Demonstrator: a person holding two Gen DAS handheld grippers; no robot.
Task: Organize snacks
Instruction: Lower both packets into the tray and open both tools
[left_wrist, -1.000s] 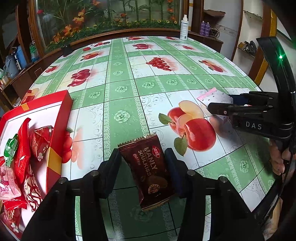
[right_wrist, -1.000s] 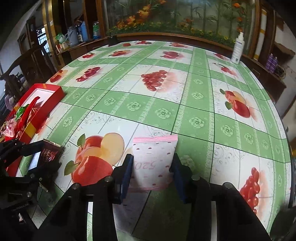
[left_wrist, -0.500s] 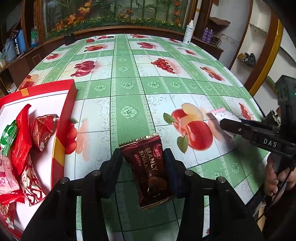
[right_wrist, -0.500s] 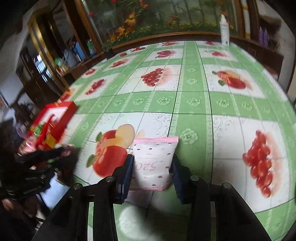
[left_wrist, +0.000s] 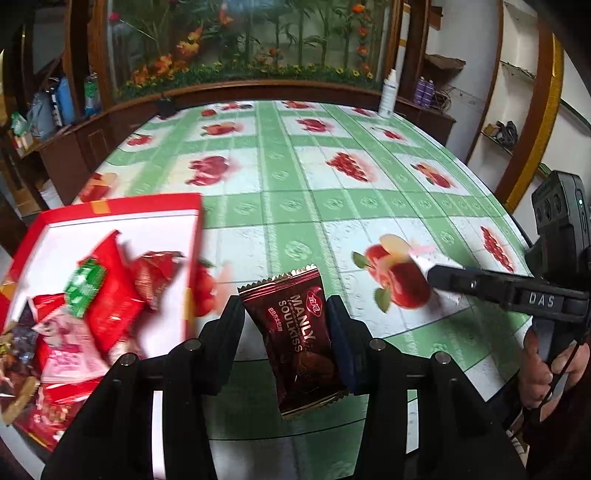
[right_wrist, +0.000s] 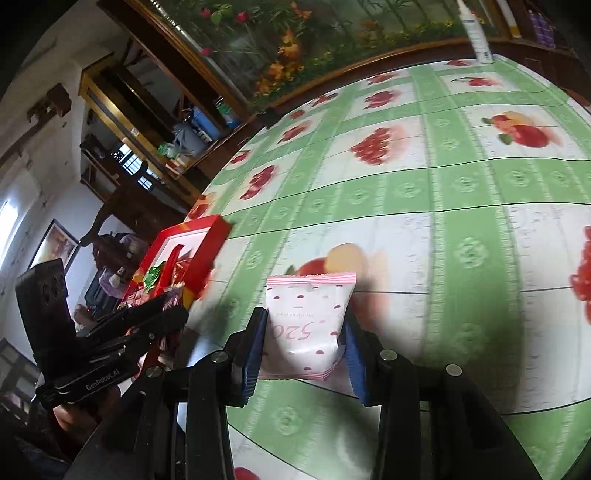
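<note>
My left gripper (left_wrist: 284, 328) is shut on a dark brown "Manly Soulkiss" snack packet (left_wrist: 301, 343) and holds it above the table, just right of the red box (left_wrist: 122, 212). The box holds several red and pink snack packets (left_wrist: 96, 295). My right gripper (right_wrist: 304, 339) is shut on a white and pink "520" snack packet (right_wrist: 308, 325), lifted over the table. The right gripper also shows in the left wrist view (left_wrist: 430, 273) at the right. The left gripper shows in the right wrist view (right_wrist: 170, 314) beside the red box (right_wrist: 201, 251).
The table has a green and white fruit-print cloth (left_wrist: 295, 206). A white spray bottle (left_wrist: 388, 94) stands at the far edge. Wooden cabinets and a planter with flowers (left_wrist: 240, 70) border the table's far side.
Both grippers have risen with their packets and moved left toward the red box. The box now looks closer and larger in both views.
</note>
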